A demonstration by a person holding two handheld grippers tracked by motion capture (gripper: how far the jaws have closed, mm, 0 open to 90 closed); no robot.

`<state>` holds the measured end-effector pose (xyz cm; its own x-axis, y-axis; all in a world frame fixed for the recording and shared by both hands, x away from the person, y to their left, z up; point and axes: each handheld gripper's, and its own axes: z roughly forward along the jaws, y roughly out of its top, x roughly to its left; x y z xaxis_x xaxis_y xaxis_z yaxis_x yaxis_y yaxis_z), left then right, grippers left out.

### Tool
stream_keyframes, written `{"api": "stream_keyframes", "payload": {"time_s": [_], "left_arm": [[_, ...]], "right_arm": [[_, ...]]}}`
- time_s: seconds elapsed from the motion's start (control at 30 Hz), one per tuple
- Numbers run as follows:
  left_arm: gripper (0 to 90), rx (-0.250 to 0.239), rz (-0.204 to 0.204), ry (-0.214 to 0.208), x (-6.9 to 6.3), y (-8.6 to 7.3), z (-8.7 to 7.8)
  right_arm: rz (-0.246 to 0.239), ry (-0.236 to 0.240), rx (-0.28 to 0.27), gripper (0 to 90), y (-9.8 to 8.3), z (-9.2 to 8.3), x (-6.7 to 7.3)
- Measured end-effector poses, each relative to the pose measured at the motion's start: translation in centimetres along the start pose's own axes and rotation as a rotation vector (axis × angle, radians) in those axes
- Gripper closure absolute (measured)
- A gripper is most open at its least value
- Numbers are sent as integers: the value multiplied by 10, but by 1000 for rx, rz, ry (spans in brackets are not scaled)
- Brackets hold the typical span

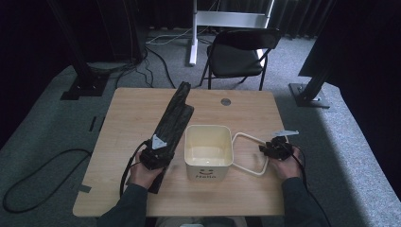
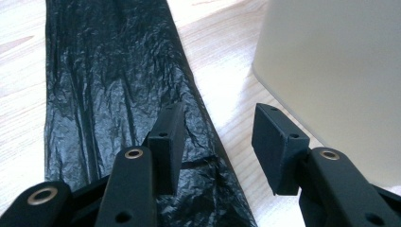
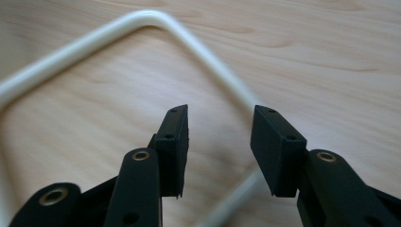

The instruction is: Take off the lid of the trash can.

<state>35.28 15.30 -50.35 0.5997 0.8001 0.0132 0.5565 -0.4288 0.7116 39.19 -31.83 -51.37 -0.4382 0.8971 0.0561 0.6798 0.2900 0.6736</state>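
Note:
A cream bin [image 1: 208, 151] with "Hello" on its front stands at the middle of the wooden table [image 1: 127, 109]. Its thin cream handle [image 1: 250, 153] lies flat on the table to its right. A long black plastic bag [image 1: 175, 118] lies folded flat to the bin's left. My left gripper [image 1: 156, 153] hovers open over the bag's near end. In the left gripper view the bag [image 2: 108, 94] edge runs under my left gripper [image 2: 217, 137], with the bin wall [image 2: 340, 71] at right. My right gripper [image 3: 220, 142] stands open over a corner of the handle [image 3: 208, 52], pads apart from it.
A small round grommet [image 1: 226, 101] sits in the table's far edge. Beyond the table stand a black folding chair [image 1: 236, 52], a white stand [image 1: 194, 33] and dark posts. Cables lie on the grey carpet at left.

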Motion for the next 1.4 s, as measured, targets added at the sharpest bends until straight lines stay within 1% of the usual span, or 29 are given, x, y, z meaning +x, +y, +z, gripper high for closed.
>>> {"api": "stream_keyframes", "payload": {"time_s": [0.07,0.13,0.17,0.2,0.27,0.33,0.43,0.47,0.53,0.57,0.6,0.63,0.77,0.93,1.1,1.2,1.27,1.4], "left_arm": [[548,6,-3,6,2,0,1],[549,14,-1,11,3,0,1],[548,14,-1,13,4,1,0],[548,13,-1,14,4,2,0],[549,7,0,16,6,5,-1],[549,2,-1,19,8,8,-2],[548,-11,-21,4,10,13,-3],[549,-14,-18,12,10,15,-4],[548,-26,-24,9,11,20,-4],[548,-38,-25,14,12,25,-5],[548,-38,-25,14,12,25,-5],[547,-40,-25,20,14,30,-5],[547,-49,-34,27,18,40,-5],[543,-51,-43,27,19,50,-1],[542,-25,-46,14,20,54,9],[541,-18,-45,18,19,55,12],[540,-3,-47,28,20,56,17],[540,11,-58,41,22,57,24]], "right_arm": [[-6,23,8,552,-2,1,8],[0,55,7,552,-3,0,13],[8,85,3,553,-4,-1,16],[1,96,6,554,-4,-2,19],[-23,93,8,557,-5,-4,24],[-31,98,1,559,-6,-7,28],[-45,102,-5,559,-7,-11,33],[-51,101,-4,559,-8,-12,34],[-56,109,-11,559,-8,-14,38],[-58,109,-12,559,-8,-14,39],[-58,109,-12,559,-8,-14,39],[-72,119,-17,559,-7,-14,44],[-96,134,-16,554,-4,-13,52],[-113,142,-2,554,-4,-7,55],[-118,156,1,553,-5,-5,56],[-120,156,7,553,-5,-3,57],[-124,161,16,553,-4,-1,58],[-135,167,22,551,-4,1,61]]}}
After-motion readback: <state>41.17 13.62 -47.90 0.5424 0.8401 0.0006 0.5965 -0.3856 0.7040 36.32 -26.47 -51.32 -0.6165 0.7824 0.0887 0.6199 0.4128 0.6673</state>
